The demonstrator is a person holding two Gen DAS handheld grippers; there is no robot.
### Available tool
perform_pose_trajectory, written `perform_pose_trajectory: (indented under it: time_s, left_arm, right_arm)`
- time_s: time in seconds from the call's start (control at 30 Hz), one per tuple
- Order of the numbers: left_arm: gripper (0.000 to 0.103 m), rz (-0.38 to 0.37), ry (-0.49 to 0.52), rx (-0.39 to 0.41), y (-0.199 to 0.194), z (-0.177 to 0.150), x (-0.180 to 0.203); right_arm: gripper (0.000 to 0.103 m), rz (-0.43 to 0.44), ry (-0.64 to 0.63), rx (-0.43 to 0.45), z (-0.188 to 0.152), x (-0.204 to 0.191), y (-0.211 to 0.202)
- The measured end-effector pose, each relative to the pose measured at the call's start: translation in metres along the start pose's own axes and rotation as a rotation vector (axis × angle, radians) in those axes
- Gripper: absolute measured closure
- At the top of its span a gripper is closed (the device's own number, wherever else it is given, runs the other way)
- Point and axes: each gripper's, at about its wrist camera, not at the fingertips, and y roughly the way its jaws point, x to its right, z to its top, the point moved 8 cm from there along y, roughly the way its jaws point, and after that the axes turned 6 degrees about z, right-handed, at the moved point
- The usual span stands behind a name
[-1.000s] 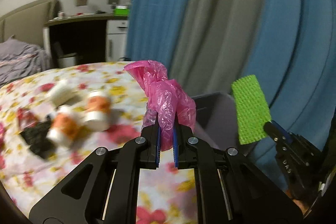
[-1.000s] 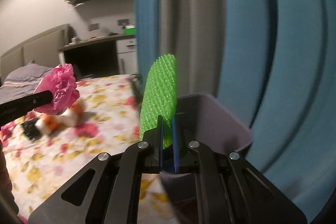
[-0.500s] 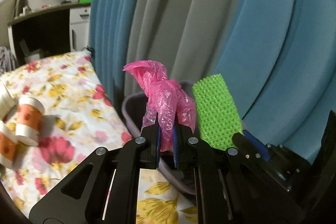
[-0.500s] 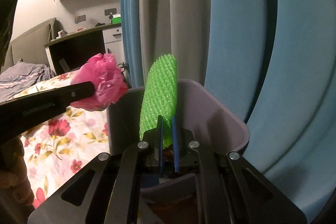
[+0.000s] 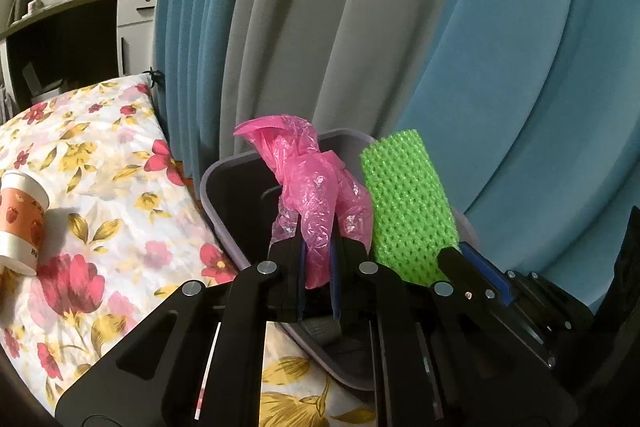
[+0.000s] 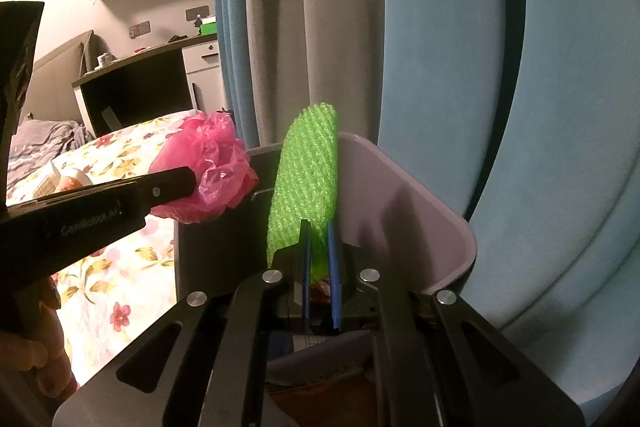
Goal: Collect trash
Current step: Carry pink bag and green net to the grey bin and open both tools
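Note:
My left gripper [image 5: 318, 247] is shut on a crumpled pink plastic bag [image 5: 310, 179], held over the open mouth of a lilac-rimmed bin [image 5: 224, 167]. Beside it, my right gripper [image 6: 319, 235] is shut on a green foam net sleeve [image 6: 308, 175] that stands upright over the same bin [image 6: 404, 195]. In the left wrist view the green sleeve [image 5: 408, 203] and the right gripper [image 5: 464, 259] show to the right of the pink bag. In the right wrist view the left gripper [image 6: 192, 183] with the pink bag [image 6: 208, 167] comes in from the left.
The bin stands against the edge of a bed with a floral cover [image 5: 100, 187]. A paper cup [image 5: 20, 215] lies on the cover at the left. Blue and grey curtains [image 5: 400, 27] hang close behind the bin. A dark desk [image 6: 132, 87] stands far back.
Both grippers have come down and in toward the bin with their loads. The left one swung right, from over the bed and its cups to over the bin's mouth.

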Motion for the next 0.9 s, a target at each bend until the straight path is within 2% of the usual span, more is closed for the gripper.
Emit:
perform_pose_trajectory:
  time_s: [0.47, 0.5, 0.57, 0.6, 0.63, 0.7, 0.73, 0.8, 0.9]
  left_arm:
    - [0.093, -0.027, 0.001, -0.035, 0.012, -0.006, 0.003]
    - [0.091, -0.027, 0.002, -0.037, 0.013, -0.006, 0.003]
    - [0.079, -0.016, -0.001, -0.045, 0.014, -0.006, 0.001]
    - [0.064, -0.016, -0.01, -0.044, 0.013, -0.006, 0.0]
    - [0.042, -0.017, -0.03, -0.033, 0.011, -0.005, -0.003]
    - [0.024, -0.004, -0.059, 0.01, 0.003, -0.001, -0.009]
    - [0.022, 0.006, -0.06, 0.039, -0.002, 0.001, -0.012]
    - [0.019, 0.043, -0.043, 0.053, -0.007, 0.002, -0.017]
    - [0.015, 0.085, -0.045, 0.077, -0.016, 0.002, -0.026]
  right_arm:
    - [0.094, -0.009, 0.007, -0.021, -0.001, 0.001, 0.004]
    - [0.094, -0.008, 0.007, -0.022, -0.001, 0.001, 0.004]
    - [0.09, -0.005, 0.009, -0.022, -0.001, 0.001, 0.005]
    - [0.088, -0.006, 0.009, -0.022, -0.001, 0.001, 0.005]
    - [0.088, -0.009, 0.008, -0.022, -0.001, 0.002, 0.005]
    - [0.079, -0.012, 0.007, -0.021, -0.002, 0.002, 0.005]
    - [0.074, -0.016, 0.007, -0.019, -0.002, 0.002, 0.005]
    - [0.058, -0.025, 0.012, -0.009, -0.002, 0.002, 0.003]
    - [0.056, -0.023, 0.019, -0.003, -0.001, 0.001, 0.001]
